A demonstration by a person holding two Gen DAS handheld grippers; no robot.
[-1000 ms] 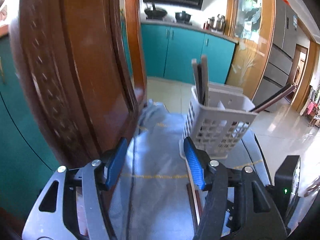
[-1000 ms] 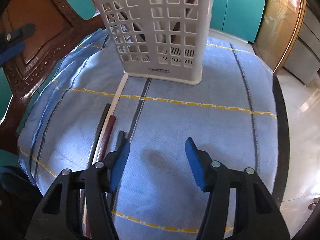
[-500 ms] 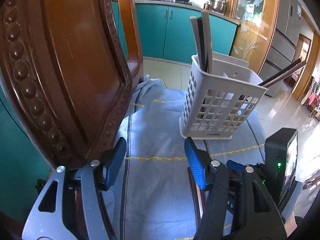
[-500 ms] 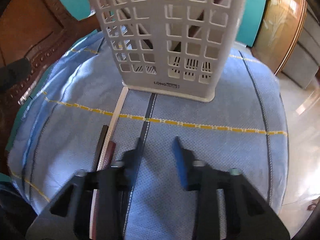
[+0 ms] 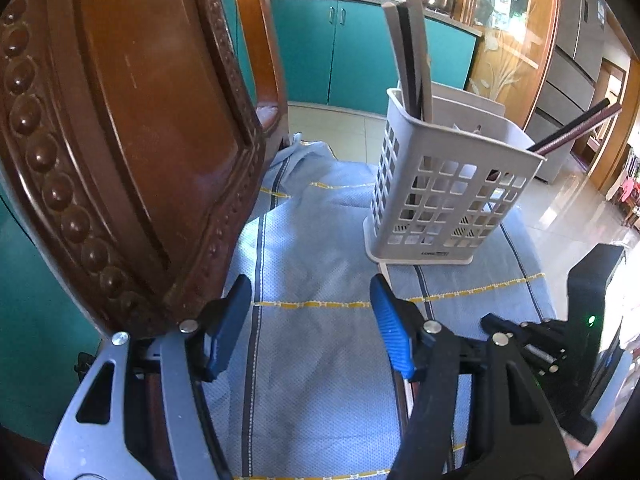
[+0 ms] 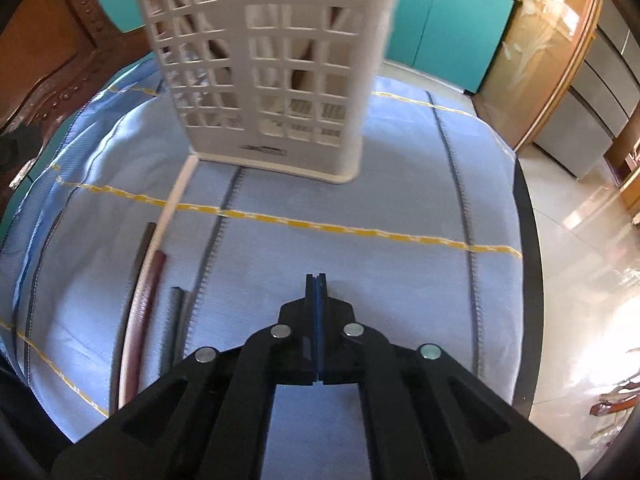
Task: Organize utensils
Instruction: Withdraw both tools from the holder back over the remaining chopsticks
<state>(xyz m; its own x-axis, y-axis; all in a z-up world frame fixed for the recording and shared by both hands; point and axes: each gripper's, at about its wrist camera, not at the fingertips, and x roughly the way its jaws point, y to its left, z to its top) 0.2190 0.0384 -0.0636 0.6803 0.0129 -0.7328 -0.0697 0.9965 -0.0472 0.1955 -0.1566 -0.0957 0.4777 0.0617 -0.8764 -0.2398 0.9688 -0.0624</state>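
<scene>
**Right gripper clenched empty; loose chopsticks lie to its left**

Right gripper (image 6: 315,280) is clenched with its pads pressed flat together and nothing between them. It points down at bare blue cloth (image 6: 360,200) on the worktop. The loose chopsticks (image 6: 150,292) lie on the cloth to the left of this gripper, near but apart from it. Their long axes run roughly parallel to the gripper's pointing line, from the near cloth edge toward the basket (image 6: 272,80). The pale one reaches the basket's base; the dark and maroon ones stop short of it.

Left gripper (image 5: 308,320) is released, its jaws standing apart over the cloth and gripping nothing. A chair back (image 5: 120,140) stands close beside its left pad. In the left wrist view the chopsticks show only as a sliver behind its right pad, next to the right gripper's black frame.

The basket stands upright beyond both grippers and already holds several chopsticks.

Judgement: the right gripper is nearer. It must release, shift left, and close across the sticks' width.
</scene>
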